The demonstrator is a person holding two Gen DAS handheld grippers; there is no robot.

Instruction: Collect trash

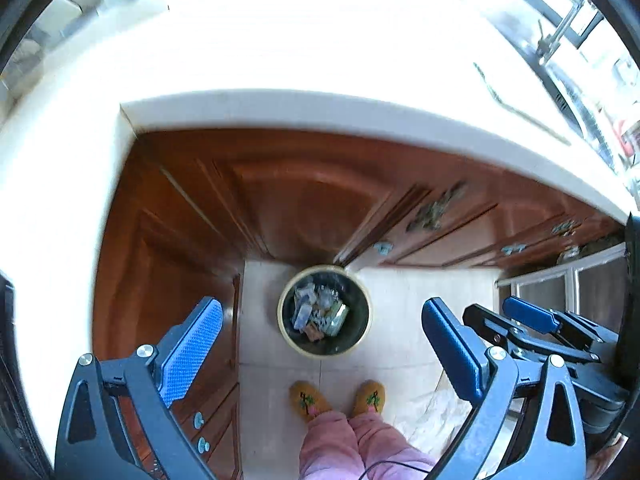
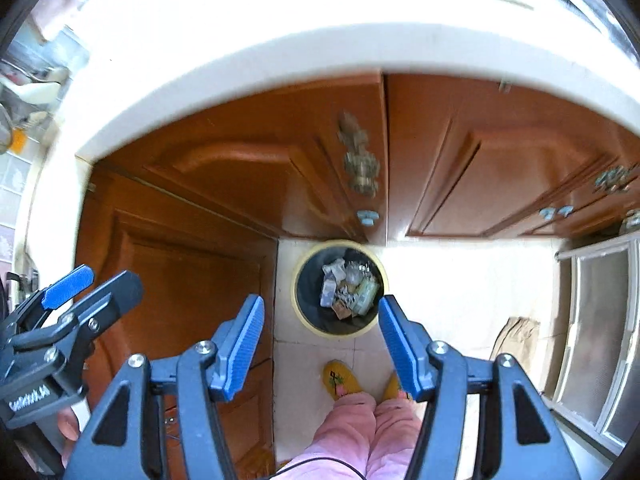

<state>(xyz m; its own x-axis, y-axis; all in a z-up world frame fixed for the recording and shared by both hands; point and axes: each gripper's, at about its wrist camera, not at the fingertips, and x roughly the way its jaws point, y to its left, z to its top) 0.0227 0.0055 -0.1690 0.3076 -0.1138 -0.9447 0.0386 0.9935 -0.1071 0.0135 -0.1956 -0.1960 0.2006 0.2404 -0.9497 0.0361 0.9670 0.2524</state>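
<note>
While both my left gripper [image 1: 322,348] and right gripper [image 2: 320,344] hang spread and empty above the round yellow-rimmed black trash bin [image 2: 301,276] at frame centre, I risk missing trash still elsewhere, since none is visible.

We're looking down at a white countertop [image 1: 280,60] over reddish wooden cabinet doors [image 2: 248,168] with ornate metal handles [image 2: 360,160] — pale tile floor [image 1: 420,312] below. Yellow embroidered slippers [image 1: 308,398] and pink trousers [image 1: 344,444] show at the bottom. There's a sink faucet [image 1: 556,32] far right, and a brown paper bag [image 2: 516,340] on the floor.
</note>
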